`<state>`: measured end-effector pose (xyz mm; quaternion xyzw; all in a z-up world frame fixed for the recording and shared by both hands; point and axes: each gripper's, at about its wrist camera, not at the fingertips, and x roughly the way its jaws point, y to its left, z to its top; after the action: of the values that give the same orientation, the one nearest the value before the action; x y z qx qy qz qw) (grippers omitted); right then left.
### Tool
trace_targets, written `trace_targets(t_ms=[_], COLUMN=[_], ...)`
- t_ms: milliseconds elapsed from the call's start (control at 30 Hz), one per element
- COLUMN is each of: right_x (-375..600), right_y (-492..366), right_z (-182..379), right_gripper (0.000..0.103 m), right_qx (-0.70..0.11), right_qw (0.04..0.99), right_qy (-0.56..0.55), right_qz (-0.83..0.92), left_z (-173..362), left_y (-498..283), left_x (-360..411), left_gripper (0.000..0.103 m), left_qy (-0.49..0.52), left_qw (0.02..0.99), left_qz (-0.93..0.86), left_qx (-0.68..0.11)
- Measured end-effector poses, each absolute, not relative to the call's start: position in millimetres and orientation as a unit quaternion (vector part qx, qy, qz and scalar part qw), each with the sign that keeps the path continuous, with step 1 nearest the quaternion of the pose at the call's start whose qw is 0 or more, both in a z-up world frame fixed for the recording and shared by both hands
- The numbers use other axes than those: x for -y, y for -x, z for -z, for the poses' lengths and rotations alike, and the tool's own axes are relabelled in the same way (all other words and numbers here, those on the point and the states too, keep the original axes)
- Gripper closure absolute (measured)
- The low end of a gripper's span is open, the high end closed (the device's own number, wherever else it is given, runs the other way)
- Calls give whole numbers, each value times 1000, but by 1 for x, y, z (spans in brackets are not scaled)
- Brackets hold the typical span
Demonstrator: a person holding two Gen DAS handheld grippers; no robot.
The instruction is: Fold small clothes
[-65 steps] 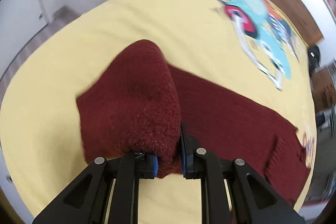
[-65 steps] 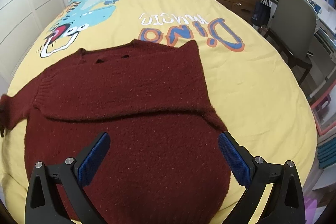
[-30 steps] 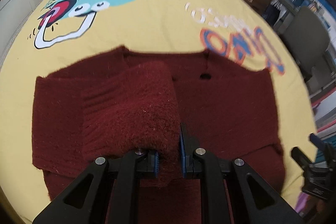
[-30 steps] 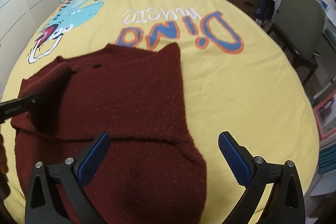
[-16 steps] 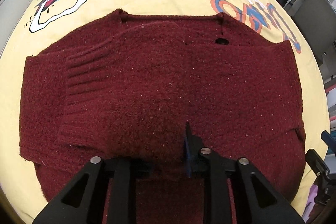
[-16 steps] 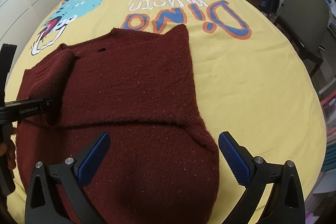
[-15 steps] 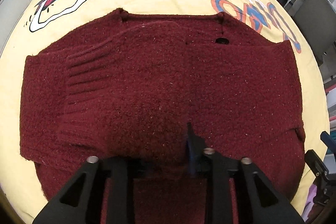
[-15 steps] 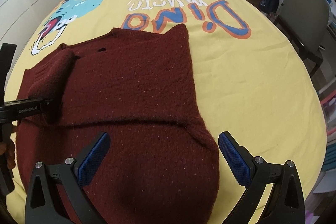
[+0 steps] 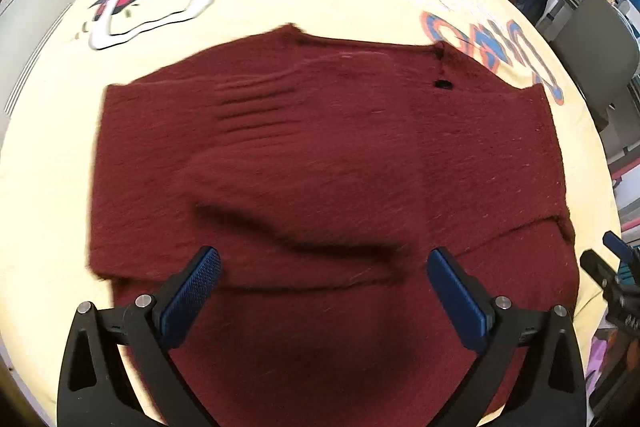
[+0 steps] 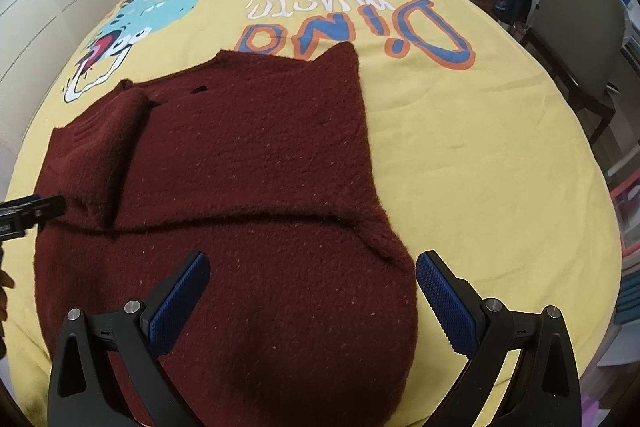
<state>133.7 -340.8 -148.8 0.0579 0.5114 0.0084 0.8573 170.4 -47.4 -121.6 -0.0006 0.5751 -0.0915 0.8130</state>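
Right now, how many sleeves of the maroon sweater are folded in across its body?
2. The left sleeve lies across the sweater's left part, ribbed cuff showing; the right sleeve crosses lower down from the right edge.

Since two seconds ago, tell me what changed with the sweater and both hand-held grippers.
The left hand-held gripper carried the sleeve across onto the sweater body and let it go; its jaws have just been opening and now stand wide with nothing between them. The sleeve now lies flat on the body. The right hand-held gripper stayed open and empty above the sweater's lower part, and the sweater stayed on the bedspread.
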Motion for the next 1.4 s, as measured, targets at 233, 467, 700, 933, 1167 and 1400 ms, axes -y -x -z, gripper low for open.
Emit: trace_targets(t_ms=[233, 467, 700, 933, 1167, 1400], right_x=[322, 297, 271, 237, 189, 122], right_y=[-135, -139, -144, -159, -180, -204], right_z=[151, 150, 144, 131, 116, 122], right_gripper=[0, 0, 0, 0, 0, 0], right_qx=[-516, -520, -522, -513, -500, -498], right_qw=[855, 853, 851, 855, 857, 845], right_qy=[-46, -28, -4, 18, 35, 97], right_qz=[-24, -41, -56, -78, -122, -167], left_z=[120, 142, 160, 162, 161, 163], left_y=[-145, -132, -150, -155, -153, -157], left_x=[-20, -79, -85, -78, -70, -68], left_gripper=[1, 2, 24, 46, 77, 78], left_qy=[-6, -4, -16, -8, 3, 10], left_qw=[817, 813, 816, 825, 820, 815], left_qz=[57, 6, -12, 28, 58, 53], left_qx=[-574, -583, -578, -564, -570, -577])
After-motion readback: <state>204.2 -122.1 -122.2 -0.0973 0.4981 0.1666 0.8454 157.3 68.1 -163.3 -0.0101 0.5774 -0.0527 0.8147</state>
